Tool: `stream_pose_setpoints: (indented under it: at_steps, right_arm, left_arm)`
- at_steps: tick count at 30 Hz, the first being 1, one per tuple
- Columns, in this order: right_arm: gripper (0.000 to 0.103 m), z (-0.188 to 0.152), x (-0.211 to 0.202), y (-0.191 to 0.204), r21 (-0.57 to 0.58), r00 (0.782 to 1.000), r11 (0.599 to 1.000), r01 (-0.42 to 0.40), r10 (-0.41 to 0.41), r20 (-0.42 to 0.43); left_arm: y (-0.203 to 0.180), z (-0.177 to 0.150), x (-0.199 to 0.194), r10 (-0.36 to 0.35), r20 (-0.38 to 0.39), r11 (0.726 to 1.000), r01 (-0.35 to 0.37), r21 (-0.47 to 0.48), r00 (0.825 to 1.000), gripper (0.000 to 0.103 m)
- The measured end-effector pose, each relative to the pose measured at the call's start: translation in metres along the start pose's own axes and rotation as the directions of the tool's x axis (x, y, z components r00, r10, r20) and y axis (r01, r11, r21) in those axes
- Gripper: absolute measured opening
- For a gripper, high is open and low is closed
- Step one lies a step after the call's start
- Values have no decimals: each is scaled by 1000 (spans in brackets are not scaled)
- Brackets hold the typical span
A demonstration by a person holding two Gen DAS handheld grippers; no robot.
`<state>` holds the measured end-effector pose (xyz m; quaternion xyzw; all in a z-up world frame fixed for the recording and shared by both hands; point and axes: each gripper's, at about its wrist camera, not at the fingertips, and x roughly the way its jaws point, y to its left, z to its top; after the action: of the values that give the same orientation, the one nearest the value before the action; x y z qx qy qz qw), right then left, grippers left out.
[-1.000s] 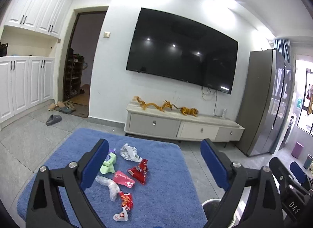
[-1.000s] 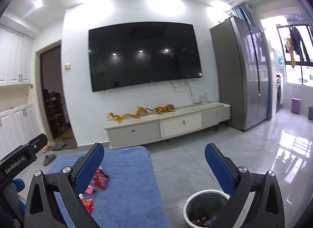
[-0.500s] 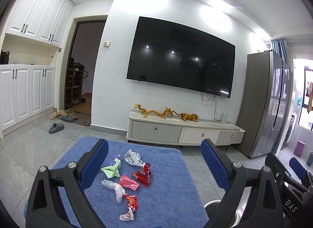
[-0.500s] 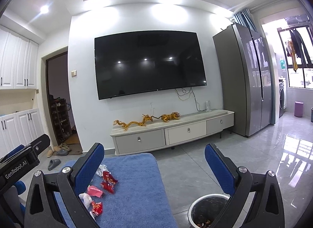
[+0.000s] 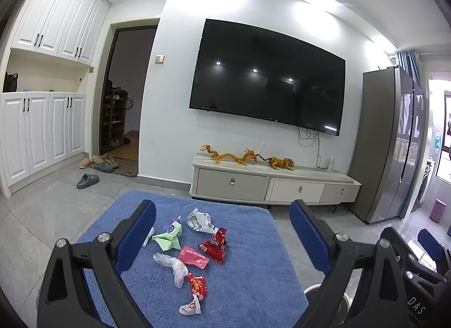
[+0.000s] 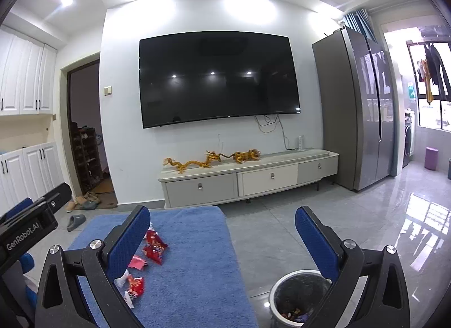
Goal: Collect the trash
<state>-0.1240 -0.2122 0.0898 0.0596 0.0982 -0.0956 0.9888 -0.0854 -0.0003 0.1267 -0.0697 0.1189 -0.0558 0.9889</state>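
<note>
Both claws spread, empty, above wrappers on blue worktop; approach low, pinch one, w/ bin right.

Bright ceiling spotlights glare on the white wall; fisheye edges bend and darken; focus sharp.

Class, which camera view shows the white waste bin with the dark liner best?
The right wrist view: the white waste bin with the dark liner shows its open mouth and contents. The left wrist view catches only a rim sliver behind the finger.
</note>
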Motion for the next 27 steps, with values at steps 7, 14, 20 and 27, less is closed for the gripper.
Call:
stream_pose_setpoints:
  at_steps: [7,14,20,27]
  right_arm:
    - [103,-2,-2,-4,29,999,1000,-7,6,34]
    - [103,-6,6,-5,39,999,999,-25,24,30]
    - [103,-10,19,4,9,999,999,-33,33,-6]
    - [103,-14,33,4,13,999,999,-30,31,-39]
  left_arm:
    - [10,-4,6,-7,-16,1000,6,-30,1000,96]
    - [13,-7,15,-14,-36,999,13,-31,999,96]
    - [18,-9,26,-23,-51,999,21,-39,998,96]
    - [31,-16,43,-58,-94,997,54,-49,994,96]
